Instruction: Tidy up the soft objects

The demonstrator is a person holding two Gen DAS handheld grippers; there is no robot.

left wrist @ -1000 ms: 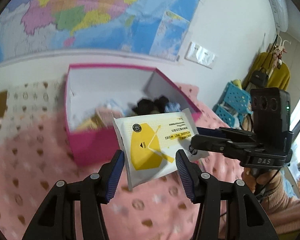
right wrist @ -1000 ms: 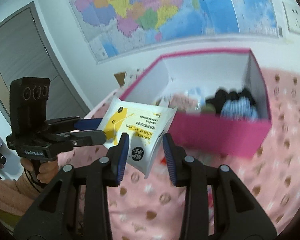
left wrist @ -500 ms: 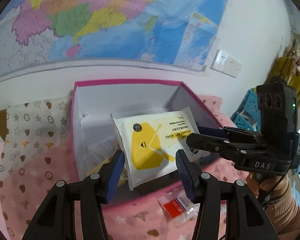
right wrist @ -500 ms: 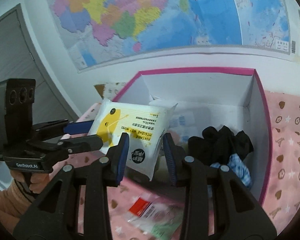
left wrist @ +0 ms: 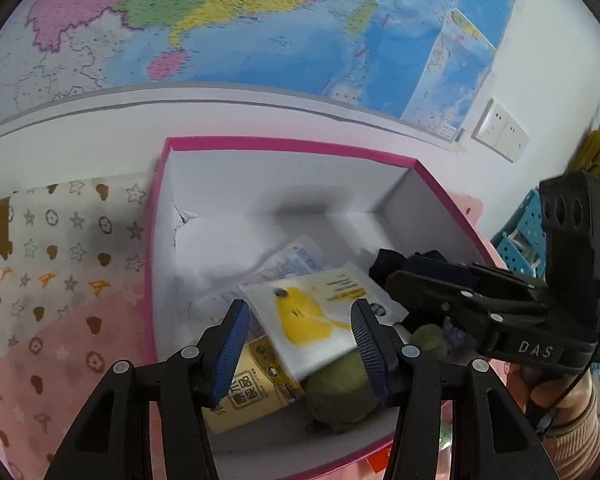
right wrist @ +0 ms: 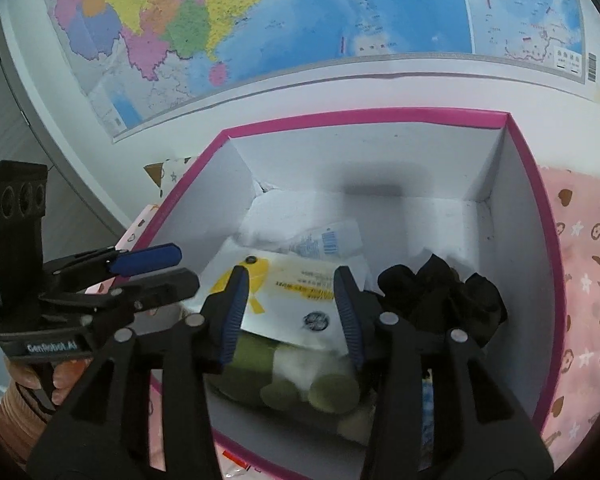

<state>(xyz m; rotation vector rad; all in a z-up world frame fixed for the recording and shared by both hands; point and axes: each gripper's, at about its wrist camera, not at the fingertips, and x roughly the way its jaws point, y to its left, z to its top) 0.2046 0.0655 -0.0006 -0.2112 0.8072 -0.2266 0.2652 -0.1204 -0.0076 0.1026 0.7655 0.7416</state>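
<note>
With both the left gripper and right gripper spread wide, the wipes pack could be snagged on withdrawal from the box.

Left tongs: lower centre of left wrist view, jaws spread wide, blue pads apart, nothing pinched between them. Right tongs: lower centre of right wrist view, jaws likewise parted. Each shows in the other's view, entering from the frame edge, fingers level. Bare hand in pink sleeve grips the left handle, lower left.
</note>
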